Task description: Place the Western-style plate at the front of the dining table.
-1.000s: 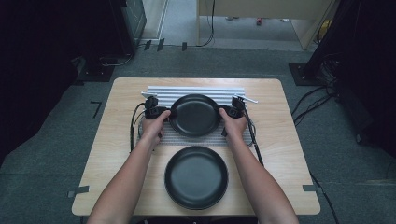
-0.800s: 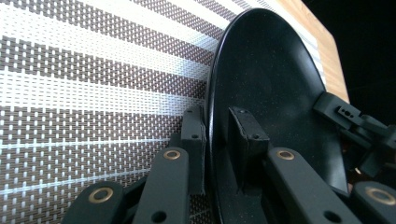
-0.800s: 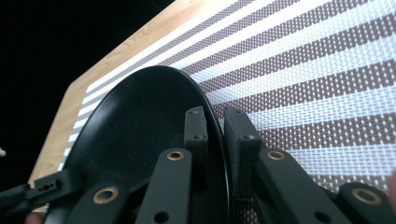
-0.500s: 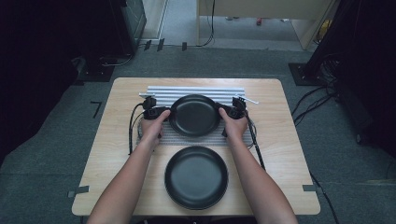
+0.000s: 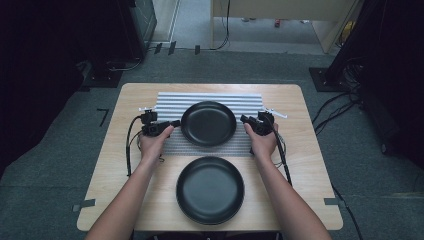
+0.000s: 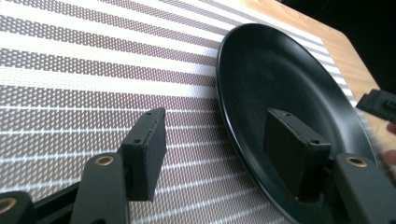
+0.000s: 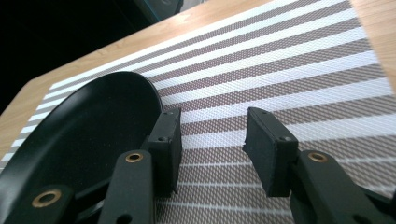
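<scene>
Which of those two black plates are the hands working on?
On the wooden table lies a striped placemat. The black plate on it, between both tools, is the one; its twin sits on bare wood nearer the person.

Both forearms are bare, no sleeves in sight. Each hand grips a black tool: the left gripper (image 5: 175, 123) and right gripper (image 5: 243, 119) have blocky matte pads (image 6: 148, 145) on flat arms with brass-ringed rivets, and black cables trail toward six o'clock.
</scene>
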`<state>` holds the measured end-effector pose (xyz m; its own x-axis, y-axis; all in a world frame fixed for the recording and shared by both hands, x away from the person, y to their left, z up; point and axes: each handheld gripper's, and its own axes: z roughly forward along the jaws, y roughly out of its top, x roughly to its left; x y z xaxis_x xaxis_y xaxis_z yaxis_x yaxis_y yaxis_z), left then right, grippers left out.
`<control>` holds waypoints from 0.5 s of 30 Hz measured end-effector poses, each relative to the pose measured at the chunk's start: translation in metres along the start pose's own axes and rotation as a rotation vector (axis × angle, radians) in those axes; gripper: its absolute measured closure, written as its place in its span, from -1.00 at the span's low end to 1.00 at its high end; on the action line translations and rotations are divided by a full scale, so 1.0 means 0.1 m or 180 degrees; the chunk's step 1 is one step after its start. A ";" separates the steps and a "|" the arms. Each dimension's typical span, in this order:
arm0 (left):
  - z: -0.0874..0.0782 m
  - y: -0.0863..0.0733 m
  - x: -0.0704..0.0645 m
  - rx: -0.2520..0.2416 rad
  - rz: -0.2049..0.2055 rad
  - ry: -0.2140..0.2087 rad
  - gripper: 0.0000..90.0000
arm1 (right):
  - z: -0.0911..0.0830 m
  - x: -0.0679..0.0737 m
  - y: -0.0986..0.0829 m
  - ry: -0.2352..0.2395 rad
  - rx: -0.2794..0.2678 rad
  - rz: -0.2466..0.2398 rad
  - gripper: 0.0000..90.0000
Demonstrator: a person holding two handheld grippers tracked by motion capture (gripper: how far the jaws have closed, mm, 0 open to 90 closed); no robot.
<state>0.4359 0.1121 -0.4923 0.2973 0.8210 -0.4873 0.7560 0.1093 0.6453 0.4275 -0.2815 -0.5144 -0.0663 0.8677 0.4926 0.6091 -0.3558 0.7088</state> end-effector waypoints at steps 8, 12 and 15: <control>-0.20 -0.13 -0.13 -0.0028 0.0250 -0.0056 -0.27 | -0.23 -0.02 -0.08 0.0168 -0.0029 -0.0235 0.09; -0.30 -0.18 -0.20 -0.0038 0.0384 -0.0011 -0.34 | -0.34 -0.04 -0.11 0.0183 -0.0097 -0.0275 0.06; -0.39 -0.23 -0.21 -0.0034 0.0436 -0.0011 -0.40 | -0.42 -0.07 -0.12 0.0210 -0.0073 -0.0334 -0.02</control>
<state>0.3896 0.1147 -0.4737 0.3993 0.8268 -0.3962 0.7020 0.0022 0.7122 0.3874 -0.2974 -0.5054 -0.1810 0.8762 0.4466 0.5780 -0.2726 0.7692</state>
